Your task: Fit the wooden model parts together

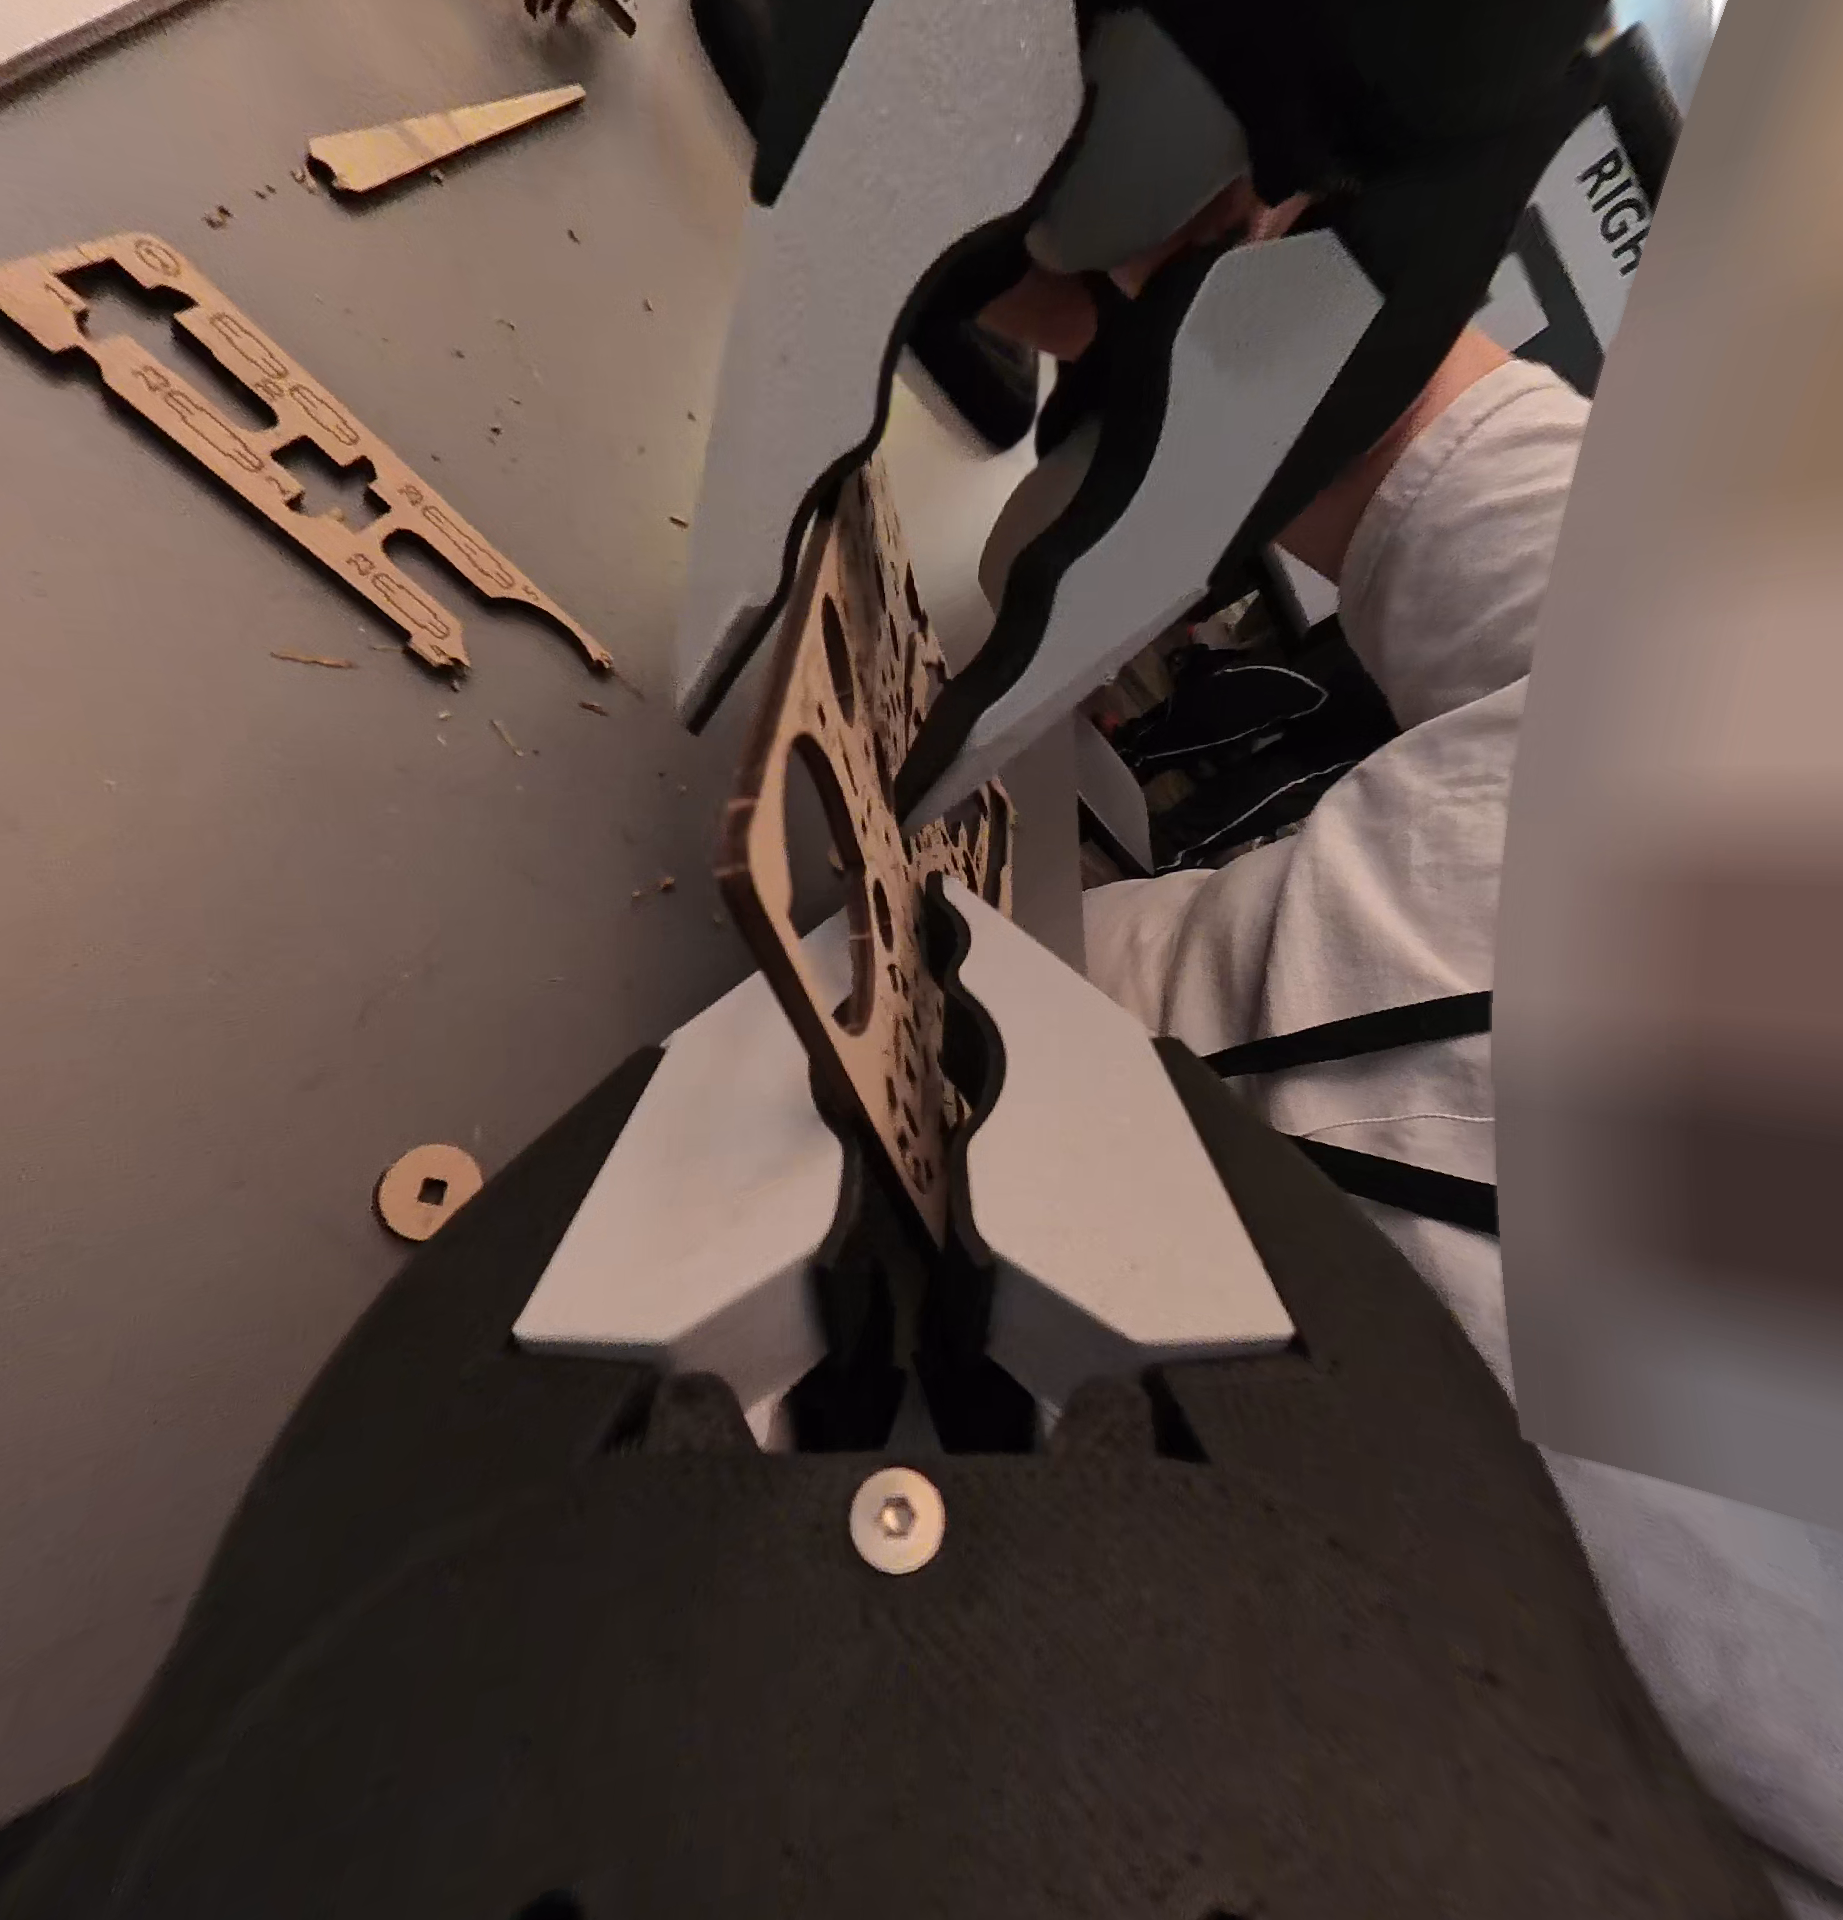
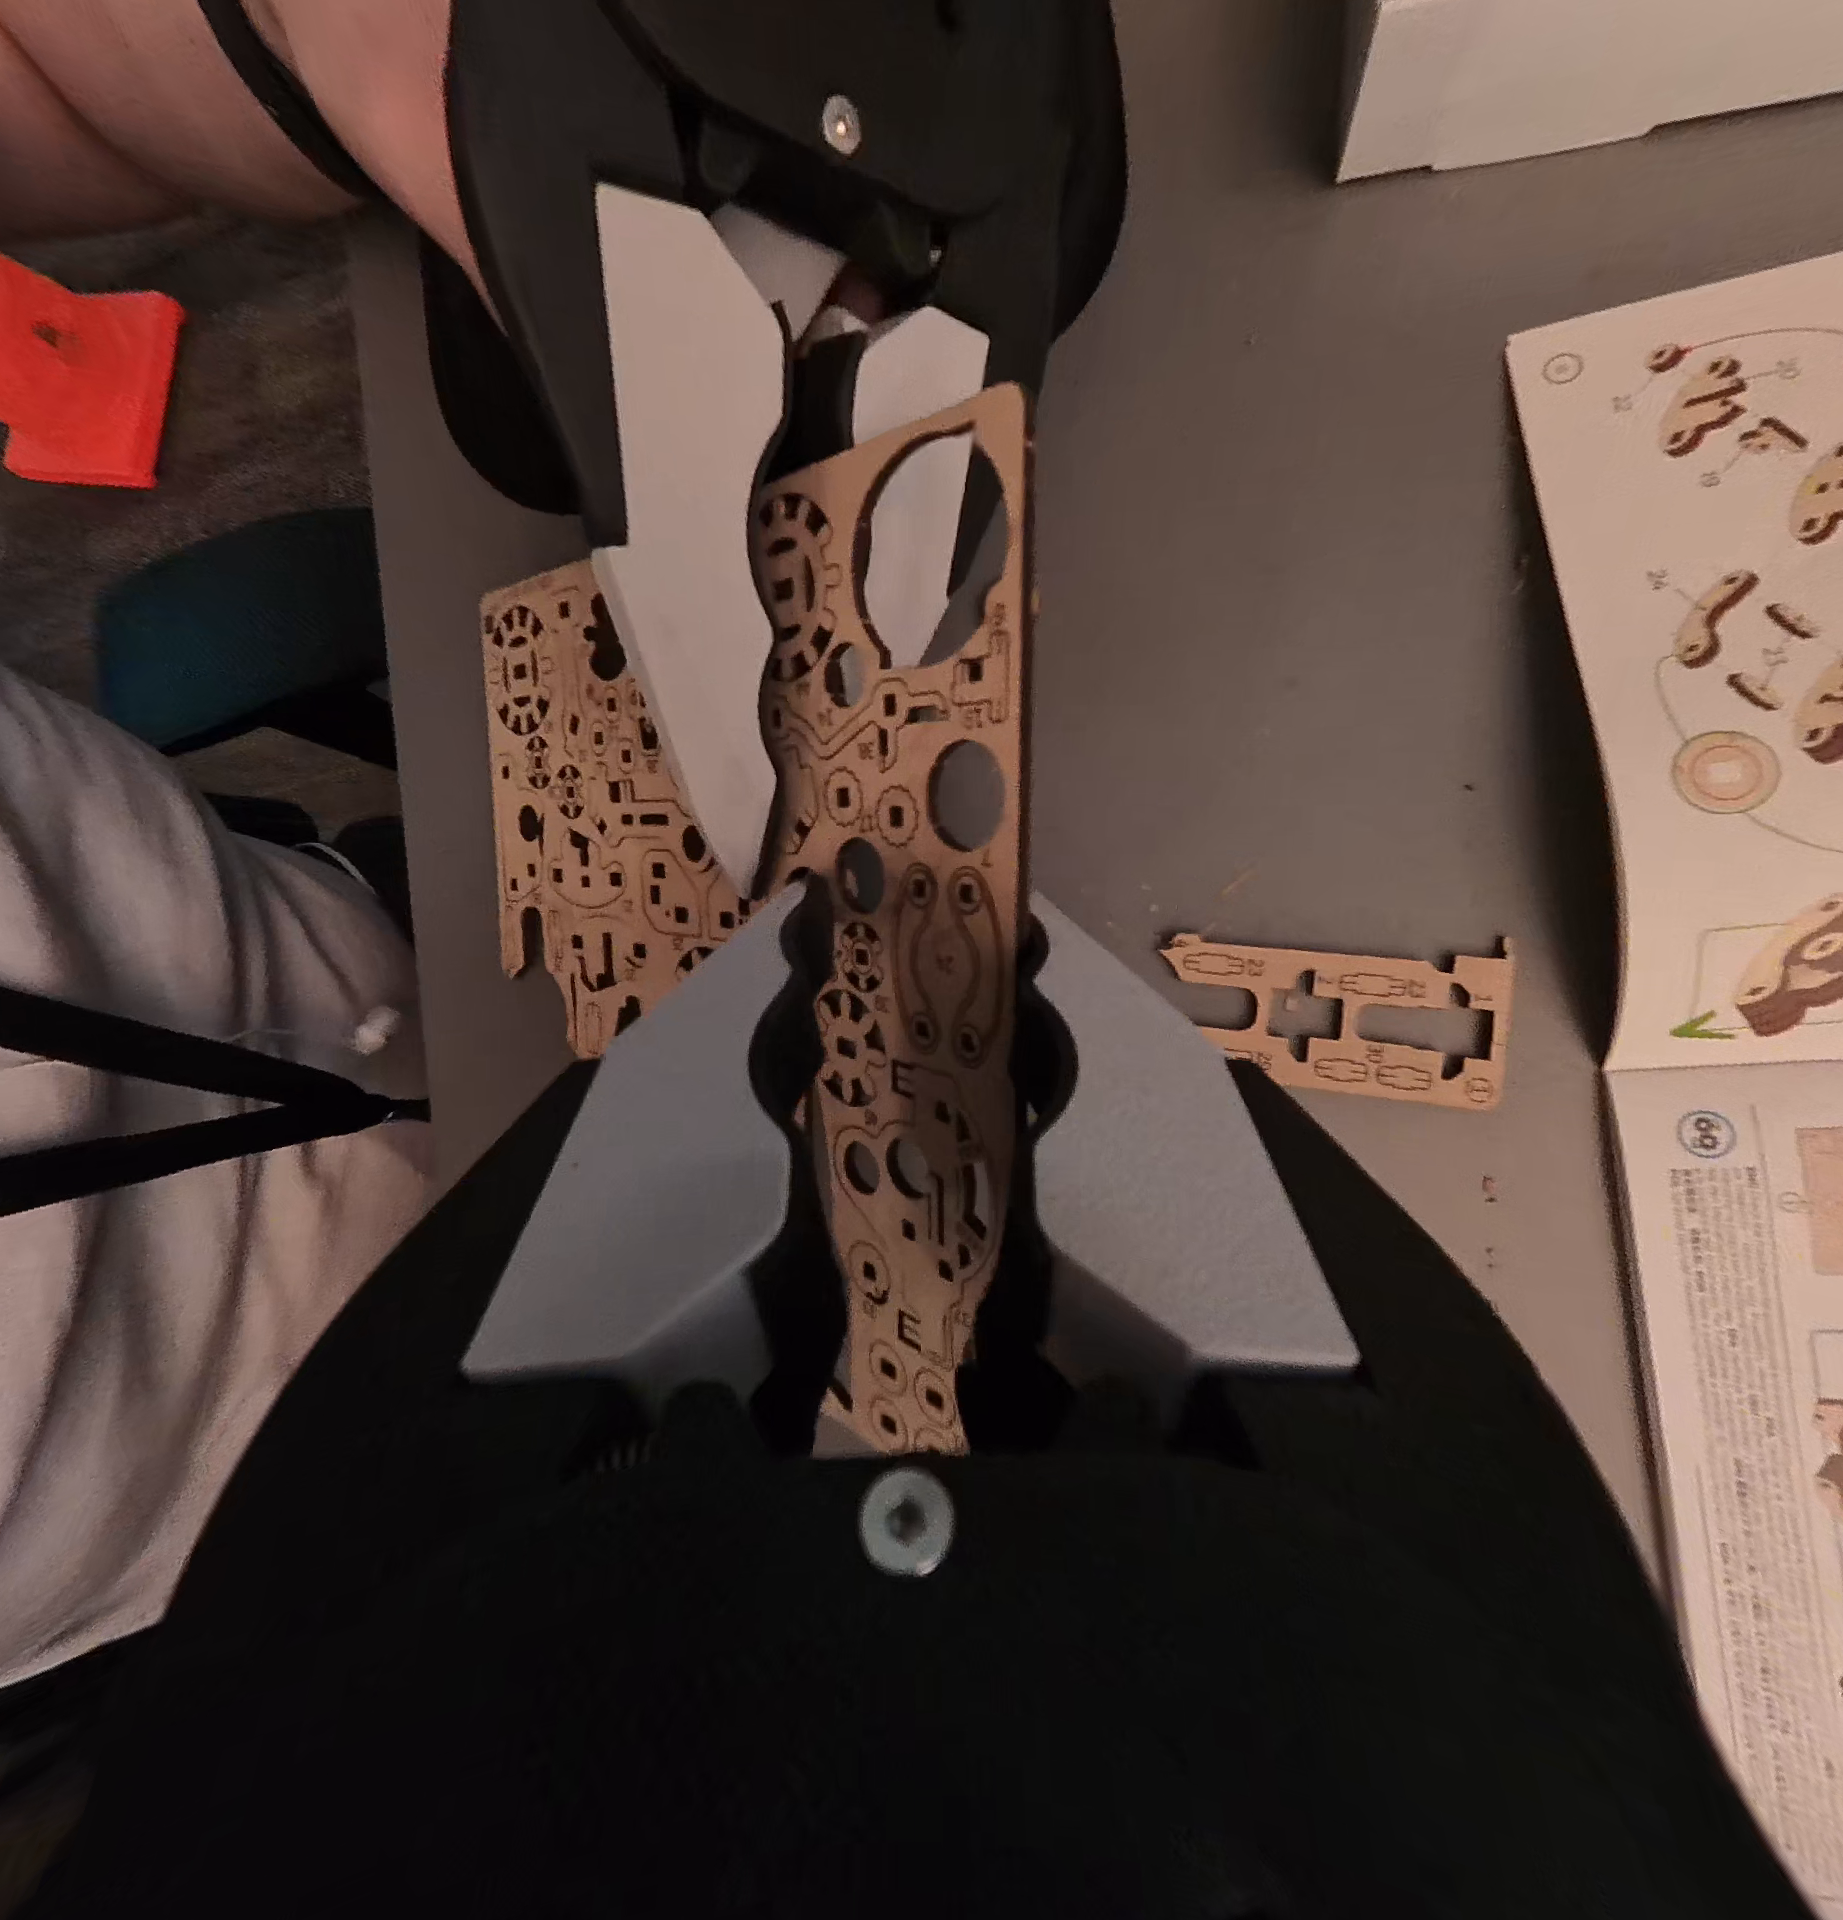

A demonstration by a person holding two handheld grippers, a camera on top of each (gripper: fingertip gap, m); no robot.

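Observation:
A long laser-cut wooden sheet (image 1: pixel 881 1003) with several part outlines and punched-out holes is held in the air over the grey table (image 1: pixel 273 935). My left gripper (image 1: pixel 875 935) is shut on one end of it, gripping its faces. My right gripper (image 1: pixel 803 769) comes in from the top and holds the other end. In the right wrist view the sheet (image 2: pixel 927 1039) lies face-on between my right gripper's (image 2: pixel 922 914) fingers, its edges against both pads. My left gripper (image 2: pixel 855 769) clamps the far end there.
On the table lie a second wooden sheet (image 2: pixel 584 810), a small leftover frame (image 2: pixel 1343 1018), a longer leftover frame (image 1: pixel 273 436), a wedge-shaped piece (image 1: pixel 449 135) and a round disc with a square hole (image 1: pixel 429 1190). An open instruction booklet (image 2: pixel 1727 727) lies at the right, with a white box (image 2: pixel 1623 83) behind it. Only a small space, under 4 cm, lies between the two pairs of fingers.

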